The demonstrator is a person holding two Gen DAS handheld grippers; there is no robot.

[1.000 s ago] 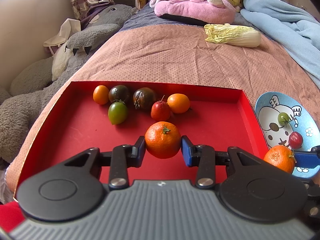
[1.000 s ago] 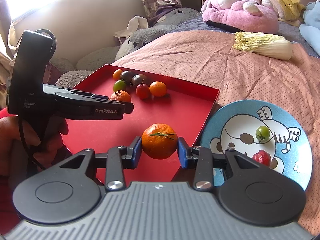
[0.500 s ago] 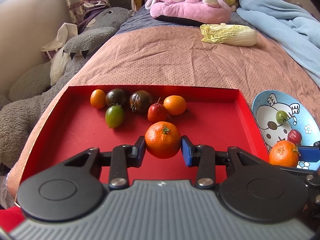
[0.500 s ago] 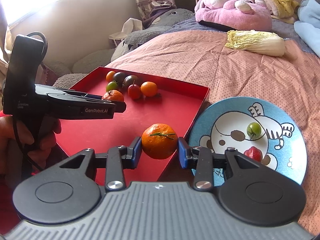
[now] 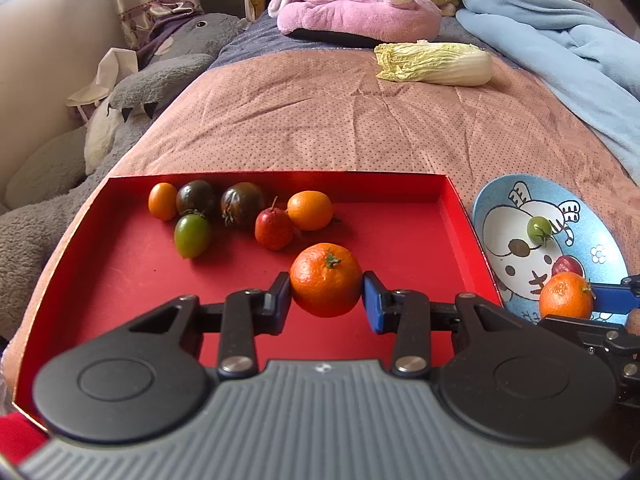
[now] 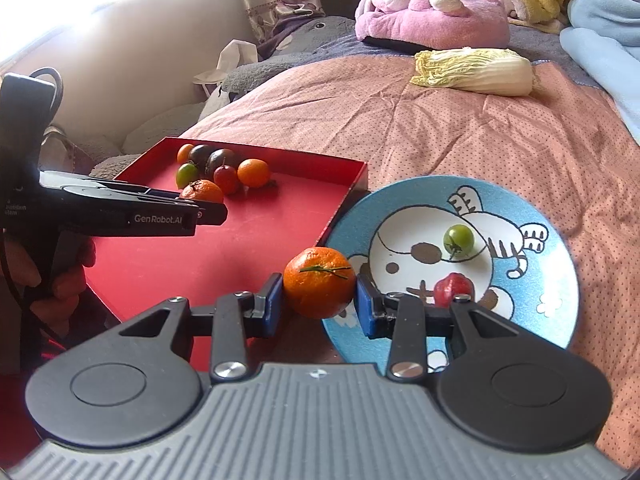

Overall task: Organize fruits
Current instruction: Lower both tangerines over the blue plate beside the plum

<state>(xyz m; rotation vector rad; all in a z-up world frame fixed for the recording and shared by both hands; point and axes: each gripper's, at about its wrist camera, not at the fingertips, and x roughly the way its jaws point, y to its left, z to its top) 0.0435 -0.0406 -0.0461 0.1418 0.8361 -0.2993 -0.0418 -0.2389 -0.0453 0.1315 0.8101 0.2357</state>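
Left wrist view: left gripper [image 5: 326, 280] is clamped on a mandarin [image 5: 326, 279], held above the red tray [image 5: 452, 208]. Six small fruits sit at the tray's far side: two small oranges, two dark tomatoes, a green tomato [image 5: 192, 235] and a small red fruit [image 5: 273, 229].

Right wrist view: right gripper [image 6: 319, 282] is clamped on a second mandarin [image 6: 319, 282], which hangs over the near-left rim of the blue cartoon plate [image 6: 532, 216]. The plate already carries a green tomato [image 6: 458, 240] and a red fruit [image 6: 453, 289].

Risks:
- The plate sits on a soft quilt [image 6: 460, 132], touching or nearly touching the tray corner. Releasing at the rim could tip the plate or let the mandarin roll off onto the bed.
- The red fruit lies just ahead of the right finger; pushing further in could knock it.
- Both pads grip round fruit near its widest part, so a tilt or looser squeeze could squirt it out.
- The two grippers are close together; a swing toward the plate could clip one against the other.

Versus one second ago: the right mandarin has moved from over the tray's edge to the plate rim. The left gripper keeps its grip and has drawn back slightly, so more of the tray shows.
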